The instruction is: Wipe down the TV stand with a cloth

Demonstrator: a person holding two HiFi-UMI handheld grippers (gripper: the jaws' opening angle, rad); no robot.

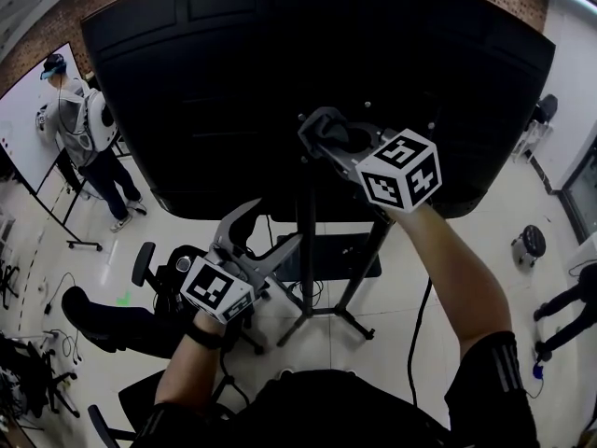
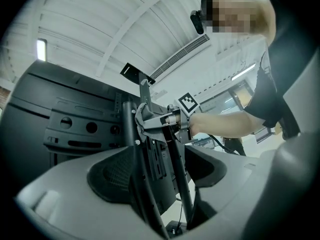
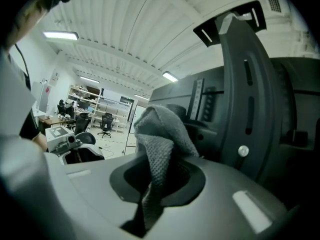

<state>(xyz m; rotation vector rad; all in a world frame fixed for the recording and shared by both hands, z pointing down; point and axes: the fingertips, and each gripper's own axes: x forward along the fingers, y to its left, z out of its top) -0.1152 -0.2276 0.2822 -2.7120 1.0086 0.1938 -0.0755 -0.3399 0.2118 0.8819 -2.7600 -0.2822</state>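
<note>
The person holds the right gripper (image 1: 328, 140) up high, close to the back of the big black TV (image 1: 233, 63). Its jaws are squeezed tight on a grey cloth (image 3: 161, 134). The cloth sticks out from between them in a soft lump. In the left gripper view, the cloth (image 2: 142, 118) is right up against the top part of the TV stand (image 1: 307, 241), beside its black pole. It is hard to see if the cloth really touches the pole. In the right gripper view, a dark bracket (image 3: 246, 89) of the stand rises just behind the cloth. The left gripper (image 1: 265, 239) is lower down, near the slanted bars of the stand. Its jaws are wide apart and they hold nothing. In its own view, the stand's thin black bars (image 2: 150, 184) show in the gap between the jaws. It is not clear if the jaws touch them. The stand's feet rest on the pale floor (image 1: 401, 250). Far off at the left, another person (image 1: 86, 131) stands next to a whiteboard (image 1: 20, 124).
</note>
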